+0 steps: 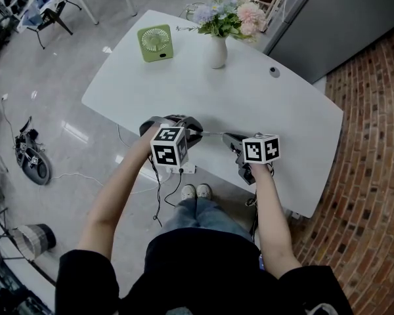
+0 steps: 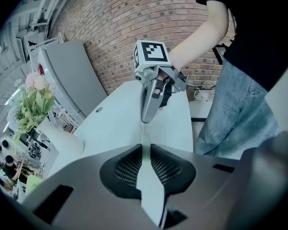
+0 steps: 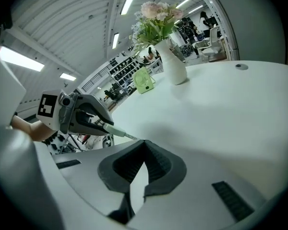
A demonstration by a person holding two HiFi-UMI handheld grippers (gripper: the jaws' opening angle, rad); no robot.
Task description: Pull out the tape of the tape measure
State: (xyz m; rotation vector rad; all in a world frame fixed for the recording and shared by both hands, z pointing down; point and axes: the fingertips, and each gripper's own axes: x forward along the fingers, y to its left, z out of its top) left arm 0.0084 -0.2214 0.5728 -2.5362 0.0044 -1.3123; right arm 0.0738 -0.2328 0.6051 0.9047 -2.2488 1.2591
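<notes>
Over the near edge of the white desk (image 1: 249,104), the two tongs meet tip to tip, close in front of the person. The left tongs (image 2: 145,153) are pinching the tape measure (image 3: 109,128), a small pale body caught at their tips, with the pads set partly apart by its thickness. The right tongs (image 3: 143,146) are pressed together on the free end of the tape (image 1: 212,134), which shows as a thin pale strip bridging the short gap between the two tools.

That strip sets the line for the pull. Its long axis runs across the person's front, roughly along the desk's edge, from the tape measure on the left to the pinch on the right. The tape measure lies just to the left of the right tongs, nearly touching their tips, so only a little tape appears to be out yet. The right hand owns the tape end, and the left serves as the anchor.

Both forearms reach forward from the body and angle inward. Each tool is tipped downward toward the desk, with the marker cubes riding on top and the tips aimed at each other. To lengthen the tape, the right hand would likely need to draw away to the right along that line while the left stays put.
</notes>
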